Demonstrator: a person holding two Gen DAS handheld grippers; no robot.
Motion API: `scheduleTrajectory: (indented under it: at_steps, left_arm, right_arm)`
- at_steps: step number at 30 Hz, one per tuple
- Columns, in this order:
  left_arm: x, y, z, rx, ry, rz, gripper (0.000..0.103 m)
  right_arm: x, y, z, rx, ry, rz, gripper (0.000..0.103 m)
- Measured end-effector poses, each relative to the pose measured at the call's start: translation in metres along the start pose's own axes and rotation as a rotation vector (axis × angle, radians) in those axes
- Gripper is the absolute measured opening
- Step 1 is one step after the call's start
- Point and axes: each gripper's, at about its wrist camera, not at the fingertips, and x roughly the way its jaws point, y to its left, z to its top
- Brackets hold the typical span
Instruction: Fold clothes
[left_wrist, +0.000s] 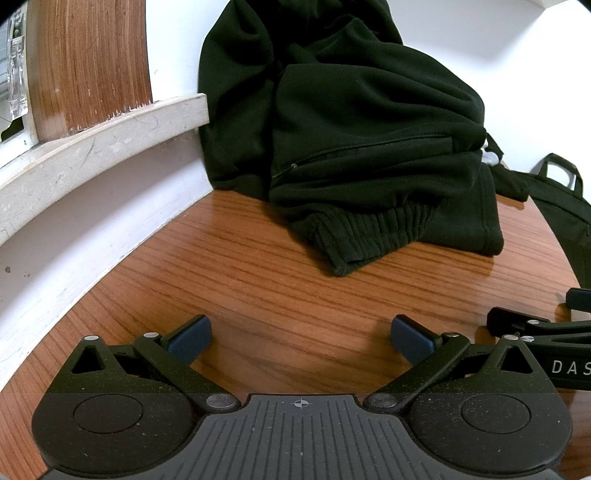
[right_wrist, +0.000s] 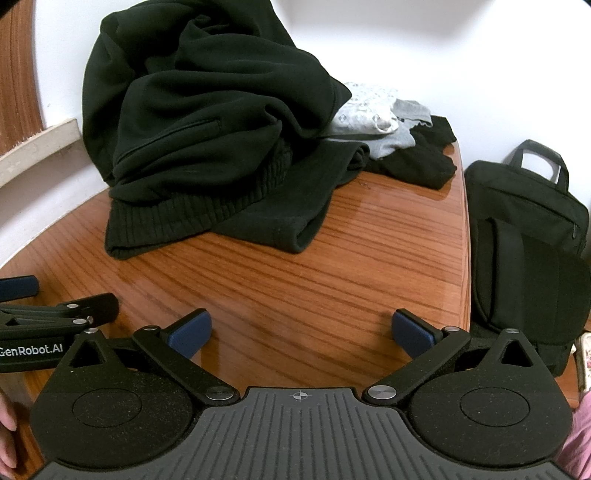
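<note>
Black hoodie (right_wrist: 207, 122) heaped, crumpled on wood table (right_wrist: 332, 258), ribbed hem frontmost

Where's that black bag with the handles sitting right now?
In the right wrist view the black bag stands upright past the wooden table's right edge, against the white wall, right of the pile of dark clothes; the left wrist view catches only a sliver.

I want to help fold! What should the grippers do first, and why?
Probably reach forward and pinch the ribbed hem of the black hoodie. Both the left gripper and right gripper are open, holding nothing, and the hoodie sits crumpled, its hem nearest.
</note>
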Motion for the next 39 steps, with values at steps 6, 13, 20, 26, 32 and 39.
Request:
scheduleTrajectory:
  at_steps: [6,13,20,26,32,39]
  left_arm:
    - [0.0,0.0,0.0,0.001,0.0,-0.001,0.103]
    - [0.0,0.0,-0.001,0.001,0.0,-0.002,0.103]
    - [0.0,0.0,-0.001,0.002,-0.001,-0.002,0.103]
    - [-0.001,0.0,-0.001,-0.001,-0.001,-0.005,0.103]
    - [-0.013,0.014,0.002,-0.073,-0.064,-0.054,0.103]
    - [-0.023,0.026,0.007,-0.134,-0.11,-0.055,0.103]
  right_arm:
    - [0.0,0.0,0.0,0.0,0.0,0.0,0.103]
    - [0.0,0.0,0.0,0.0,0.0,0.0,0.103]
    - [0.0,0.0,0.0,0.001,0.0,0.0,0.103]
    - [0.001,0.0,-0.002,0.001,-0.001,0.001,0.103]
    - [0.005,-0.008,0.004,-0.028,-0.005,0.071,0.103]
    - [-0.003,-0.049,0.034,-0.047,-0.113,0.398,0.103]
